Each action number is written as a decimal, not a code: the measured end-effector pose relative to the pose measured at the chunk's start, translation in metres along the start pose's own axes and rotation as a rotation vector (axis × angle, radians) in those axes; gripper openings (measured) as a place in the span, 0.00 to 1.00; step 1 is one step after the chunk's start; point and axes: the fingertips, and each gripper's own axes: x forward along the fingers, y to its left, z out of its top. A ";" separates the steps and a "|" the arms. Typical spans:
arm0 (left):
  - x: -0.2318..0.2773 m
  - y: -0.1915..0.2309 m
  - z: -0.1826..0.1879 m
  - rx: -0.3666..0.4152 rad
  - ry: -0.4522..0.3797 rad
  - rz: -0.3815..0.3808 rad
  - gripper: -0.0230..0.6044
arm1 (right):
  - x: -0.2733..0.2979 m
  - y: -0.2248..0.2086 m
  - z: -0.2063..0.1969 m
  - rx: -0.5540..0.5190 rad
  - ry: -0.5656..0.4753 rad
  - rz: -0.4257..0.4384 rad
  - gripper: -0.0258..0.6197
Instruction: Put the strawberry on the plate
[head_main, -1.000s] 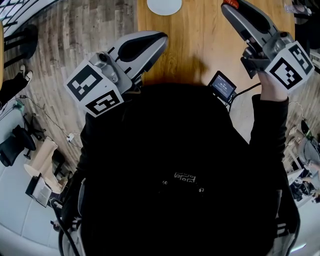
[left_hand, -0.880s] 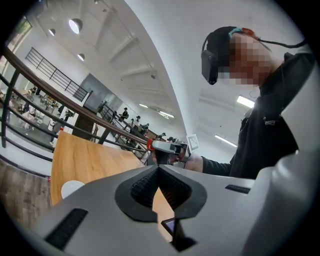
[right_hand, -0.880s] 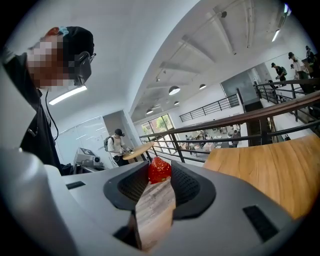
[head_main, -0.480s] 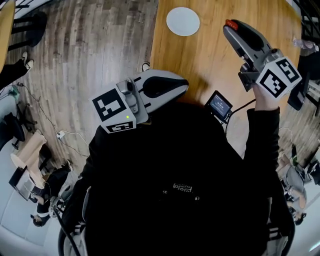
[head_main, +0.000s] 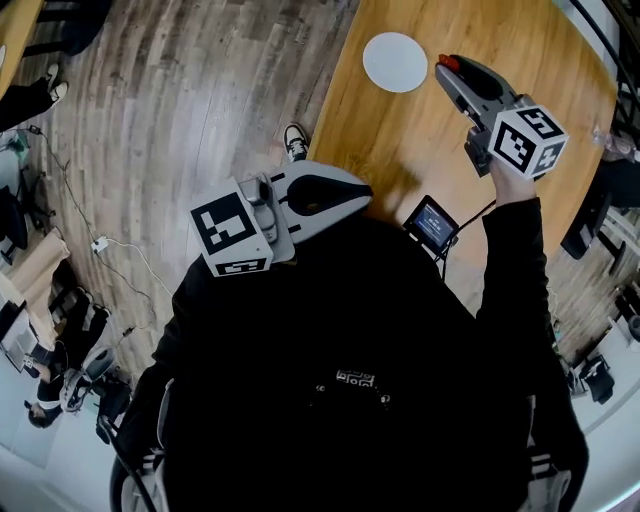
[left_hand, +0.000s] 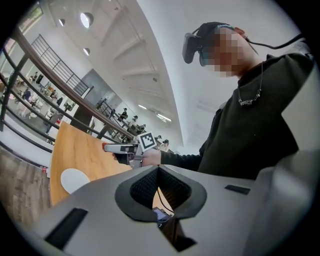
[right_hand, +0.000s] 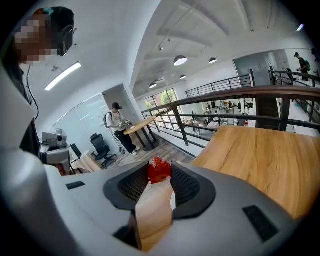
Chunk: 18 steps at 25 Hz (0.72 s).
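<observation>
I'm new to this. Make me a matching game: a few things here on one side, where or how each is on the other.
1 strawberry
2 plate
3 left hand-held gripper
4 small screen

a shut, empty
b white, bare, on the table
c lit, near the person's body
d held by the right hand-held gripper

Pairs: 1-d, 2-b, 3-a, 4-c

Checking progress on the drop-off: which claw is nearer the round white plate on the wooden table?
Right. The right claw, gripping the red strawberry, is beside the round white plate; the left claw is back at the near edge of the wooden table.
</observation>
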 end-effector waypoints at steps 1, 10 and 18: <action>0.002 -0.002 0.000 -0.003 -0.003 -0.005 0.04 | 0.005 -0.003 -0.002 -0.001 0.016 0.002 0.27; -0.019 0.004 -0.007 -0.037 -0.058 0.010 0.04 | 0.058 -0.023 -0.030 -0.001 0.134 0.002 0.27; -0.039 0.010 -0.008 -0.059 -0.095 0.054 0.04 | 0.085 -0.038 -0.060 0.020 0.215 -0.013 0.27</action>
